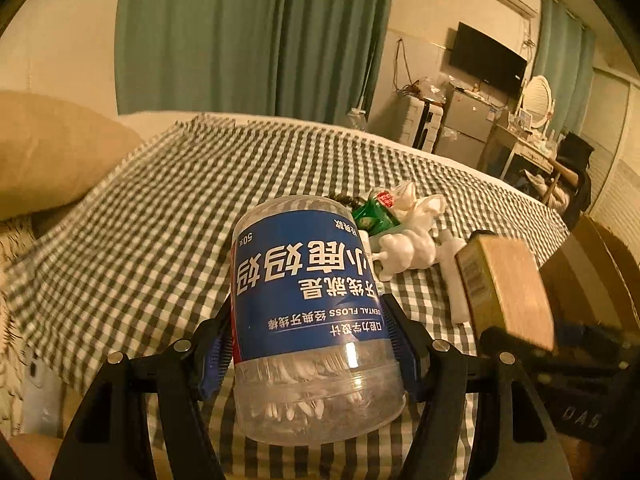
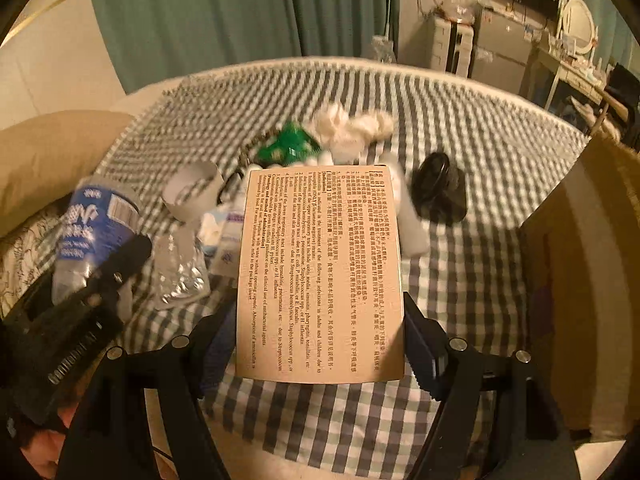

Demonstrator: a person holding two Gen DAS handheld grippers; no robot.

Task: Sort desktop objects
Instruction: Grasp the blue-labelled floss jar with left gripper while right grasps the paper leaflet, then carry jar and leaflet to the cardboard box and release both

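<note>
1. My left gripper (image 1: 316,344) is clamped on a clear dental floss jar (image 1: 314,312) with a blue label; both blue pads press its sides, so the jaws stand fairly wide around its body.
2. The jar is held clear above the checked cloth (image 1: 140,240), tilted, with its label reading upside down from my wrist.
3. My right gripper (image 2: 320,344) holds a tan medicine box (image 2: 320,276) printed with small text; the pads grip its two long edges, and the jaws stand wide to span it.
4. The box faces my right wrist camera flat-on, lifted above the cloth.
5. On the cloth beyond lie a green packet (image 2: 288,146), crumpled white tissue (image 2: 352,128), a cardboard roll (image 2: 194,194), crinkled clear plastic (image 2: 180,272) and a black round object (image 2: 438,188).
6. From the right wrist, the left gripper and its jar show at the left edge, blurred.
7. A brown cardboard box (image 2: 580,280) stands just beside the bed at the right.
</note>
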